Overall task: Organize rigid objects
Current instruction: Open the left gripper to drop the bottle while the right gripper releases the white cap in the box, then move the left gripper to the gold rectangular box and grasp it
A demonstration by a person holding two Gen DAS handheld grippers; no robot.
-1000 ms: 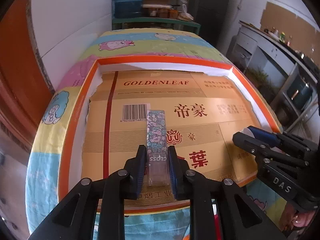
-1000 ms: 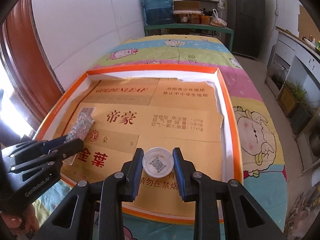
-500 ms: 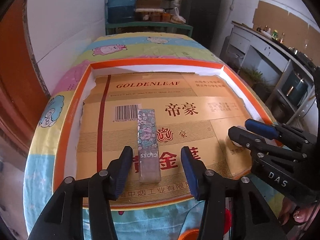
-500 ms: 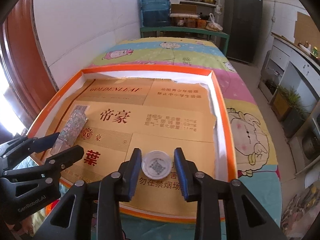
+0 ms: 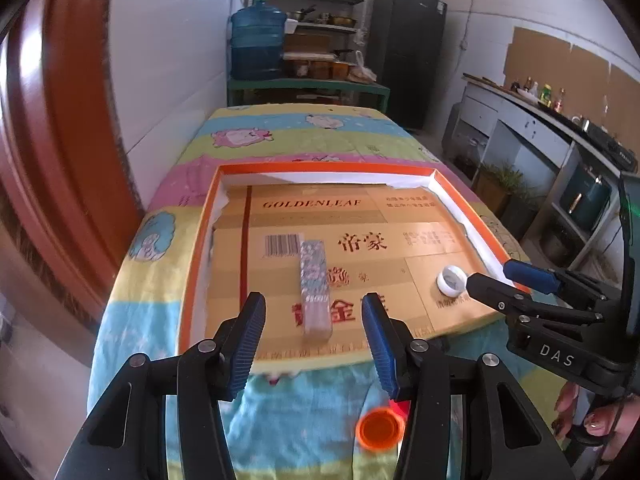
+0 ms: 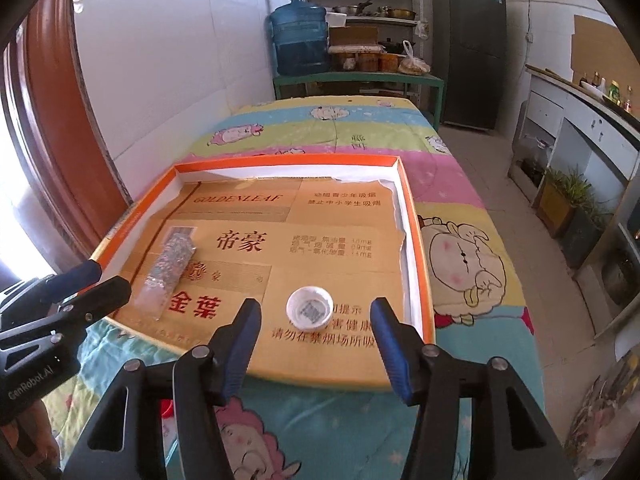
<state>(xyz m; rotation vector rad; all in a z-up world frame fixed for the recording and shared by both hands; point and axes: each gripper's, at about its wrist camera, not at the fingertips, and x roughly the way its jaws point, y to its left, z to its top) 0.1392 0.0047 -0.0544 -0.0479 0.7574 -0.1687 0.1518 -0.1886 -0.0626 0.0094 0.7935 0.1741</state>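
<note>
A long flower-patterned gloss box [image 5: 315, 280] lies flat on the cardboard liner of an orange-rimmed tray [image 5: 320, 168]. My left gripper [image 5: 313, 297] hovers open above and behind the box's near end, with its pads off the box. A white bottle cap [image 6: 309, 307] sits open side up near the tray's [image 6: 280, 160] front right. My right gripper [image 6: 315, 303] is drawn back above the cap. Its jaws are opening and the pads stand well off the cap. The cap [image 5: 452, 280] also shows beside the right gripper [image 5: 490, 274]. The box [image 6: 170, 268] lies past the left gripper [image 6: 110, 276].
The tray rests on a table under a cartoon blanket [image 6: 460, 248]. A blurred orange round thing [image 5: 380, 428] shows below the table's near edge. A brown door frame [image 5: 60, 140] stands left; a water jug [image 6: 300, 40], shelves, a dark fridge [image 6: 468, 48] and a counter [image 5: 540, 128] stand beyond.
The left jaws opened and let go of the gloss box. The right jaws opened off the white cap. Both grippers pulled back and rose, leaving the two things lying in the tray.
</note>
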